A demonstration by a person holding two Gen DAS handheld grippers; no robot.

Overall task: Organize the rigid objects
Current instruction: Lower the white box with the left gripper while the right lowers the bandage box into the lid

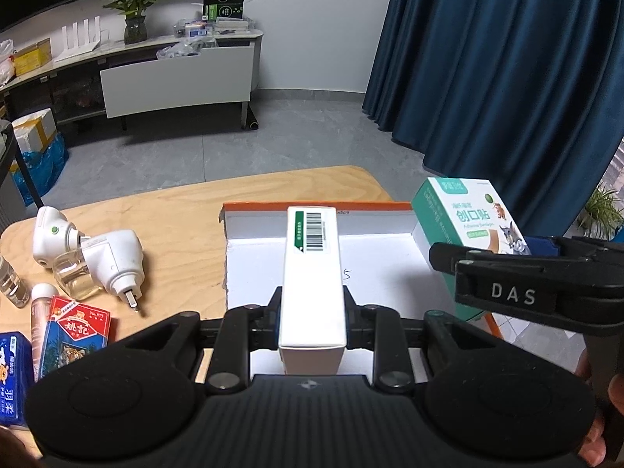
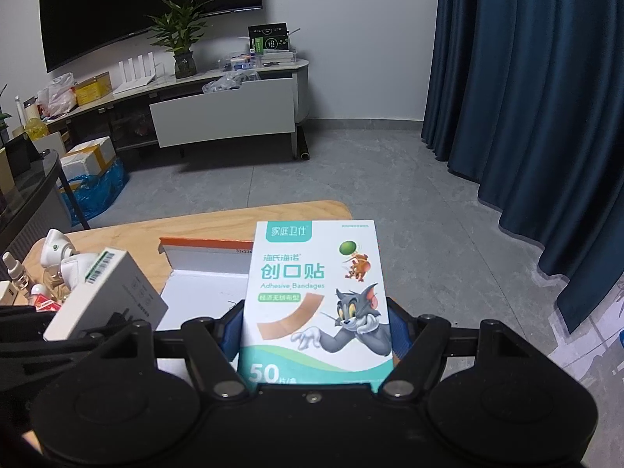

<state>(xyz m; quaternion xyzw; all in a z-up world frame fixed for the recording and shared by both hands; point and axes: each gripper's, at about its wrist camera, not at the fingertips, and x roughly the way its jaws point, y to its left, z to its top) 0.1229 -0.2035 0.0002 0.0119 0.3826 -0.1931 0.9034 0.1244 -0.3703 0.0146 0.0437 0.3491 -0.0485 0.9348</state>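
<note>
My left gripper point(image 1: 312, 314) is shut on a long white box with a barcode label point(image 1: 312, 269), gripped near its close end. The box points away from me above a shallow white carton tray with an orange rim point(image 1: 390, 261). To the right, my right gripper point(image 1: 460, 261) is shut on a teal-and-white adhesive bandage box point(image 1: 468, 218), held tilted over the tray's right edge. In the right wrist view the bandage box point(image 2: 316, 292) stands between the blue pads point(image 2: 230, 331) of my right gripper point(image 2: 316, 335). The white box point(image 2: 113, 296) sits at its left over the tray point(image 2: 202, 280).
On the wooden table point(image 1: 175, 210) left of the tray lie two white plug-in devices point(image 1: 113, 261), a card pack point(image 1: 74, 331), a small tube point(image 1: 39, 312), a blue pack point(image 1: 13, 378) and a glass bottle point(image 1: 9, 280). A blue curtain point(image 1: 507, 78) hangs at the right.
</note>
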